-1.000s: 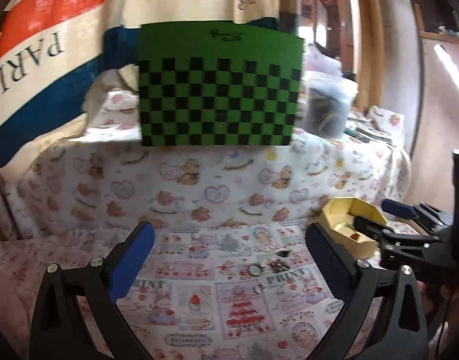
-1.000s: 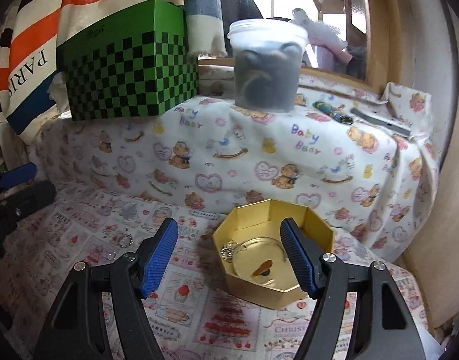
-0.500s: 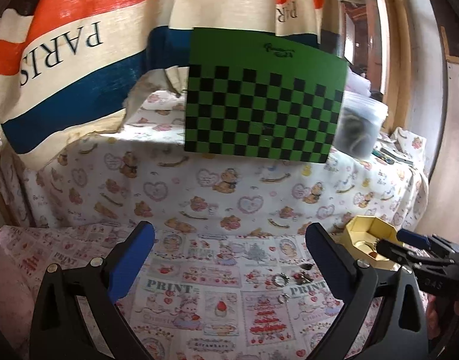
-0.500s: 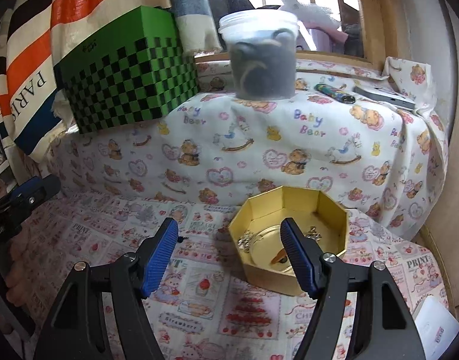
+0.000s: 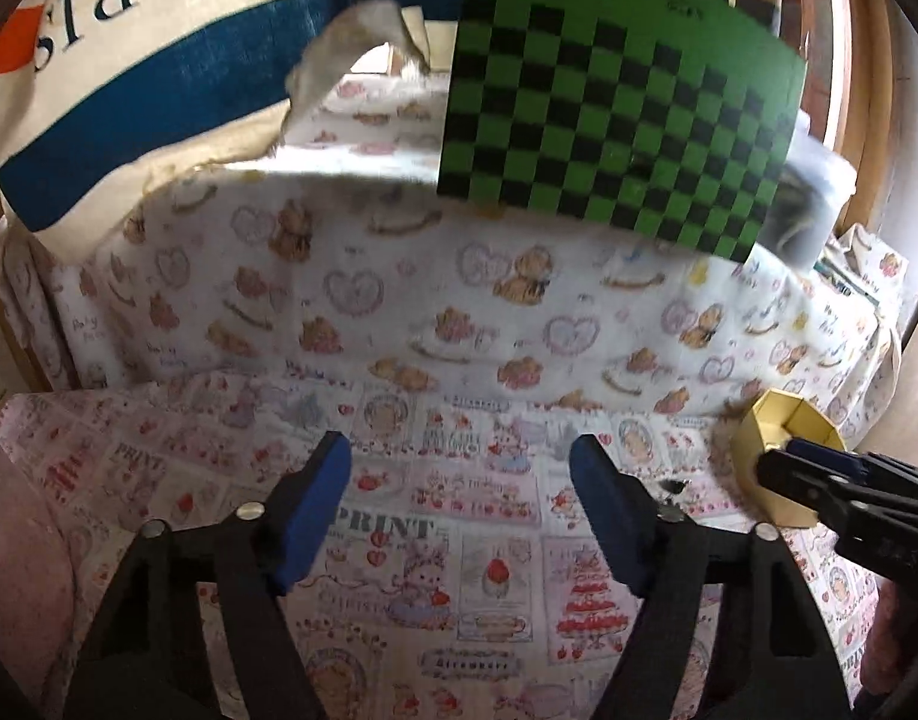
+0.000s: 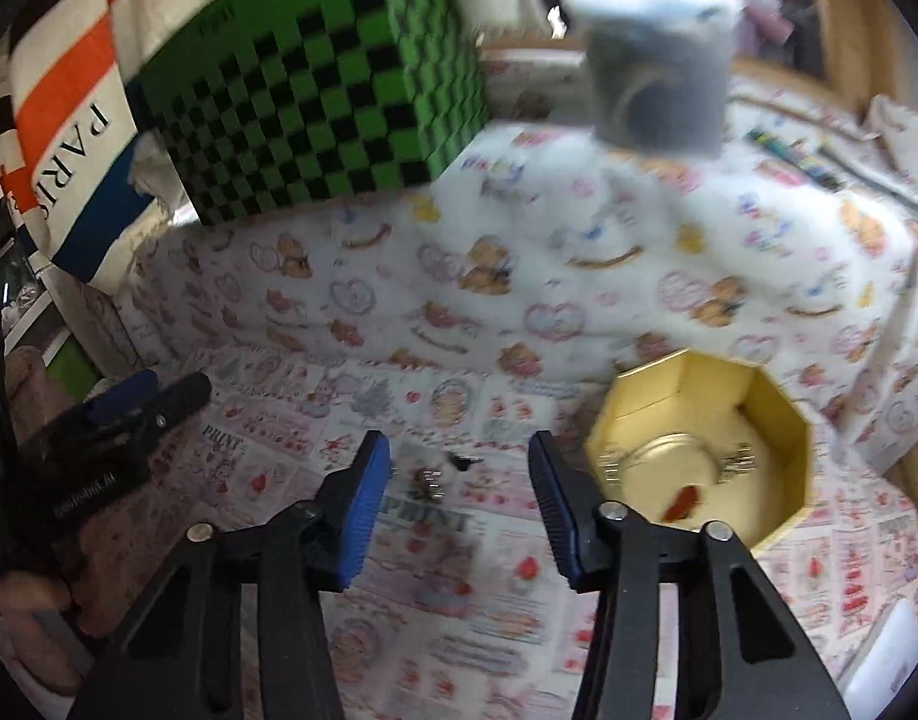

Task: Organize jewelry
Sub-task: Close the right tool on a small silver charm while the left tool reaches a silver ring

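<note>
A gold octagonal box (image 6: 729, 450) sits on the printed cloth at the right and holds an orange-red piece (image 6: 681, 504) and small silver pieces (image 6: 736, 461). It also shows in the left wrist view (image 5: 783, 420). Loose small jewelry (image 6: 428, 480) and a dark piece (image 6: 462, 461) lie on the cloth left of the box. My right gripper (image 6: 459, 468) is open and empty, with the loose pieces between its fingertips. My left gripper (image 5: 459, 474) is open and empty over bare cloth, to the left; it appears in the right wrist view (image 6: 129, 402).
A green and black checkered box (image 6: 315, 96) and a lidded plastic tub (image 6: 651, 60) stand on the raised ledge behind. A striped "PARIS" cloth (image 5: 129, 60) hangs at the back left. A wooden wall (image 6: 915, 480) bounds the right.
Both grippers have moved left and down towards the cloth. The right gripper has shifted off the gold box to the loose jewelry. Both views are blurred by motion.
</note>
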